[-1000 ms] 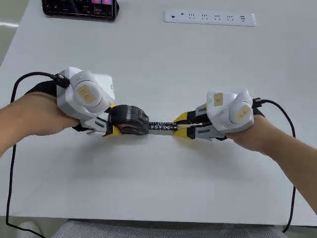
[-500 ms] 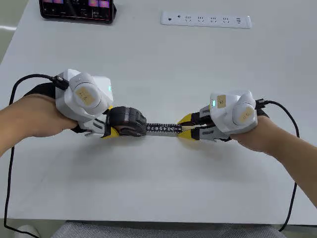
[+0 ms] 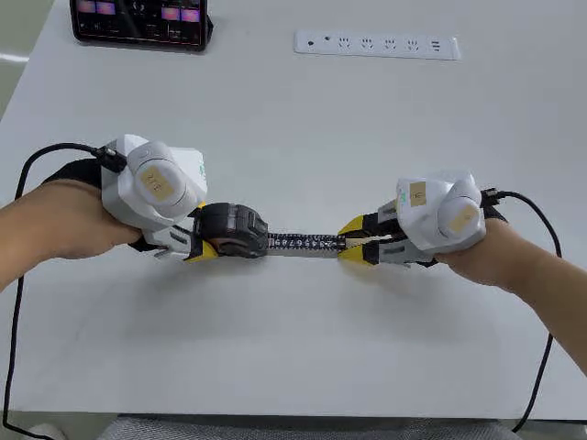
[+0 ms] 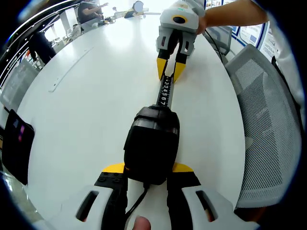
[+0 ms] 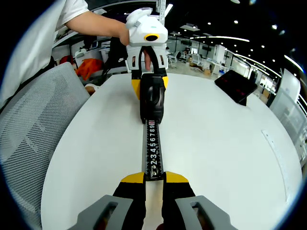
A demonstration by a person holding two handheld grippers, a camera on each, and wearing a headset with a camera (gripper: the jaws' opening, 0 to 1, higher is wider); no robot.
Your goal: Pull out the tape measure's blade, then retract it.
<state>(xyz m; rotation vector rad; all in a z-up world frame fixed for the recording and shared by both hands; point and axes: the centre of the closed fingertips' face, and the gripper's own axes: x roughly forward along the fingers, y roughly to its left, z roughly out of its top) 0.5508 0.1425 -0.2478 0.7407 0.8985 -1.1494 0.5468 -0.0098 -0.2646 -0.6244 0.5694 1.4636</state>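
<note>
Tape measure [image 3: 234,230]: black case low on the white table [image 3: 303,348], left of centre on the near side; whether it touches the top, can't tell.
Mouth: facing right, toward the other gripper.
Blade [image 3: 305,242]: a short stretch is out of the case, drawn straight and flat, printed face up.
Long axis: left to right across the table, with the case at the left end and the blade's tip at the right end.
Left gripper [image 3: 205,229]: jaws clamped on the case from its left, yellow tips on its far and near sides.
Right gripper [image 3: 354,241]: jaws pinched tight on the blade's end, yellow tips pointing left at the case.
Between them: the grippers face each other, apart, and the blade bridges the gap.
Scale: in the right gripper view the digits climb from the jaws toward the case.
Hands: one behind each gripper, a black cable [image 3: 37,160] trailing off.
Far edge: white power strip [image 3: 376,43] right of centre, dark device [image 3: 138,20] with a lit screen at the far left.
Near edge: grey mesh chair [image 4: 266,120].
</note>
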